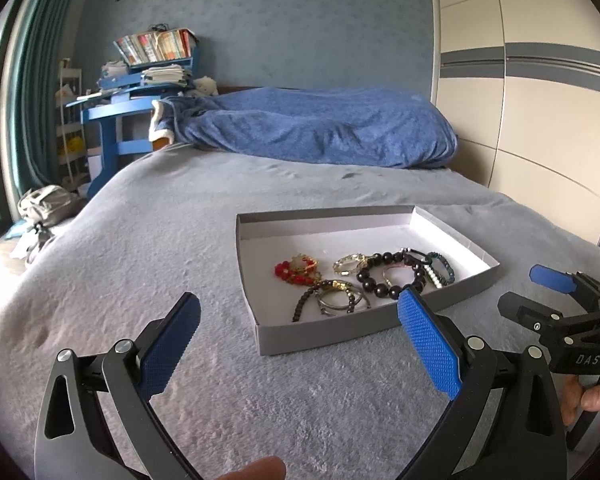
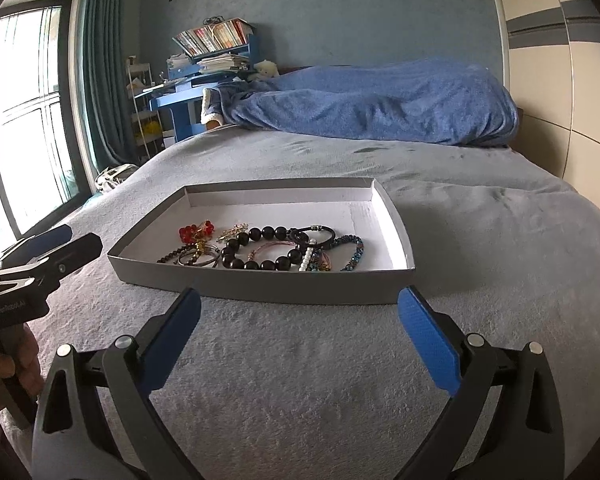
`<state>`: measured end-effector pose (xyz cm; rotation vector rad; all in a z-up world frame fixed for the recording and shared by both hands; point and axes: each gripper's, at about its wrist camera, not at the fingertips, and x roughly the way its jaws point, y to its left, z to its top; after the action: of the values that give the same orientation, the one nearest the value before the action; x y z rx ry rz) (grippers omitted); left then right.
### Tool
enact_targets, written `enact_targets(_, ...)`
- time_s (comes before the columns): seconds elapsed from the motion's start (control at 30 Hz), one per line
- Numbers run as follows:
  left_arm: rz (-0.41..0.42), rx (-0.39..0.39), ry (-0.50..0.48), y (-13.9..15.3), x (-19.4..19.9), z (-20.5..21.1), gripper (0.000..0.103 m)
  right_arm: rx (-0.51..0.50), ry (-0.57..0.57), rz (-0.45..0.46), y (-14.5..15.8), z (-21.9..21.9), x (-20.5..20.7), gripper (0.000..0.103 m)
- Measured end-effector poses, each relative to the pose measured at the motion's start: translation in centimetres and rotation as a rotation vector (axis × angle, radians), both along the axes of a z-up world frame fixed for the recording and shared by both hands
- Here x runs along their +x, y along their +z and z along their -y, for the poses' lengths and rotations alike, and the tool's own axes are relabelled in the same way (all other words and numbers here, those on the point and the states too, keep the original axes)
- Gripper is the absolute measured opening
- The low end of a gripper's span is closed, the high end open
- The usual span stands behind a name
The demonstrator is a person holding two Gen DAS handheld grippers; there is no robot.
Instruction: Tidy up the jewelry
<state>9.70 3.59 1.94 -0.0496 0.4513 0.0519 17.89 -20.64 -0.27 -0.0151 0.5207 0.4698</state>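
A shallow grey box (image 1: pixel 320 338) with a white inside lies on the grey bed cover; it also shows in the right wrist view (image 2: pixel 260 290). In it lie several bracelets: a big black bead bracelet (image 1: pixel 392 276) (image 2: pixel 256 250), a red bead one (image 1: pixel 290 274) (image 2: pixel 194 232), silver bangles (image 1: pixel 342 300) and a blue beaded one (image 2: pixel 354 254). My left gripper (image 1: pixel 298 308) is open and empty, just before the box's near edge. My right gripper (image 2: pixel 298 306) is open and empty, in front of the box. Each gripper shows at the other view's edge.
A crumpled blue blanket (image 1: pixel 316 128) lies at the bed's far end. A blue desk (image 1: pixel 116 120) stacked with books stands beyond the bed on the left. A wardrobe (image 1: pixel 540 100) is on the right, a window (image 2: pixel 24 120) and teal curtain on the left.
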Motion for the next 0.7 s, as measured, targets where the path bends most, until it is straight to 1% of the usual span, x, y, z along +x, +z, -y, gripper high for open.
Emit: enact_targets(0.7,-0.003,-0.010,0.003,-0.06,-0.08,-0.24,0.098,0.001,0.000,-0.002,-0.01,0.02,0.04,0.097)
